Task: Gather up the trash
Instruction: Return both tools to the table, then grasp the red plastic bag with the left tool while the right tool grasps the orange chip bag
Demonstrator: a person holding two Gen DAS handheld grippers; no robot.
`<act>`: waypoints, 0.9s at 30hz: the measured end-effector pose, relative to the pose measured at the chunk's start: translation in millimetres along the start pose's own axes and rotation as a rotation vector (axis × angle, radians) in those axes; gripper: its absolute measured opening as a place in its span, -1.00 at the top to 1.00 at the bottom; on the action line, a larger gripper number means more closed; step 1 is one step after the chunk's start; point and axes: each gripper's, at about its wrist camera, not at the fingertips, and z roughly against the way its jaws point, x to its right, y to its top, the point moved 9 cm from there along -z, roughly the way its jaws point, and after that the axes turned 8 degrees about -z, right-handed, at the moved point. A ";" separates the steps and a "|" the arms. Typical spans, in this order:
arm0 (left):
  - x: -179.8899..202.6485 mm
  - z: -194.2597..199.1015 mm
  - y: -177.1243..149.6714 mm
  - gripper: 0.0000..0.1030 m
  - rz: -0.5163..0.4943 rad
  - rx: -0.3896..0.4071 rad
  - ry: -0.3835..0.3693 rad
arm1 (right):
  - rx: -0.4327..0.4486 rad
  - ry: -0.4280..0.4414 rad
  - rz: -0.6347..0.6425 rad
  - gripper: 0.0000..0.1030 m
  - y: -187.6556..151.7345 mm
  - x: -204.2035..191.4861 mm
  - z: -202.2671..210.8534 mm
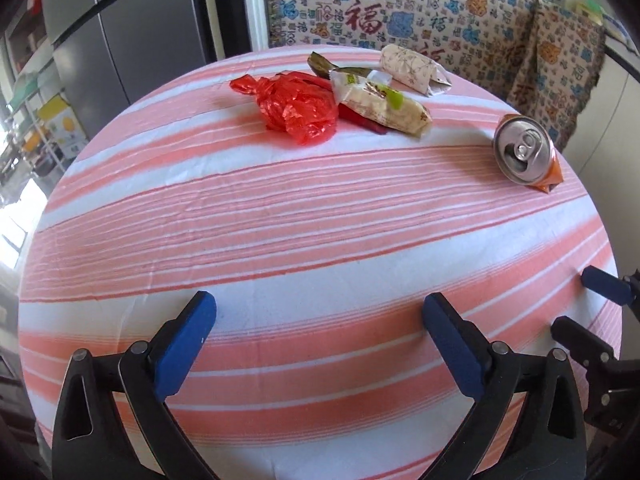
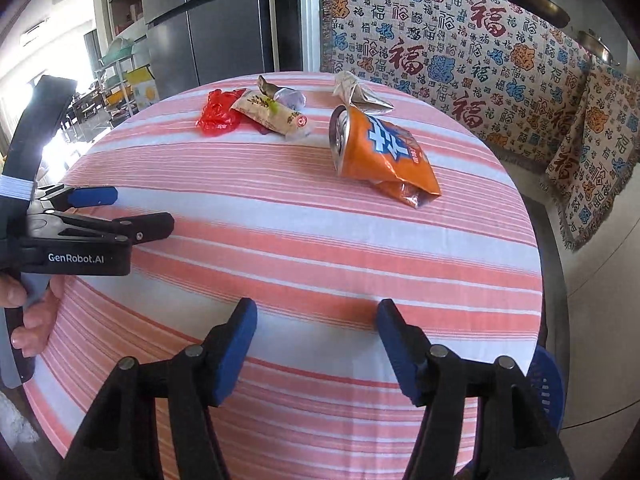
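Can: crushed orange can (image 2: 380,152) on its side, upper middle of the right wrist view.
Wrappers: red plastic bag (image 1: 298,108), snack wrapper (image 1: 384,106) and paper packet (image 1: 412,69) bunched at the table's far edge.
Table: pink striped cloth (image 1: 300,220).
Left gripper (image 1: 320,340): jaws wide apart, holding nothing.
Right gripper (image 2: 318,348): jaws apart, holding nothing.

Glossy metal can (image 1: 522,148) — matt tablecloth (image 1: 304,216).

The near half of the tablecloth (image 1: 320,240) lies bare, open to either gripper. Far across it, the red bag (image 1: 298,110) and wrappers (image 1: 384,106) crowd together, touching. The can (image 2: 376,152) lies apart, with clear cloth around it.
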 end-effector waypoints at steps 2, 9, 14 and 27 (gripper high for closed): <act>-3.2 -4.9 6.1 -0.99 0.008 -0.006 0.007 | 0.006 -0.001 0.005 -0.30 2.0 0.5 -1.0; -13.9 -27.5 61.5 -0.97 0.038 0.005 0.032 | 0.018 0.003 0.013 -0.36 7.3 -1.4 -7.3; -24.6 -49.2 96.4 -0.84 0.089 0.028 0.043 | 0.029 0.009 0.019 -0.37 10.9 -1.8 -10.0; -26.7 -0.4 30.3 0.63 0.030 -0.045 -0.128 | 0.029 0.022 0.027 -0.40 15.8 -2.2 -12.9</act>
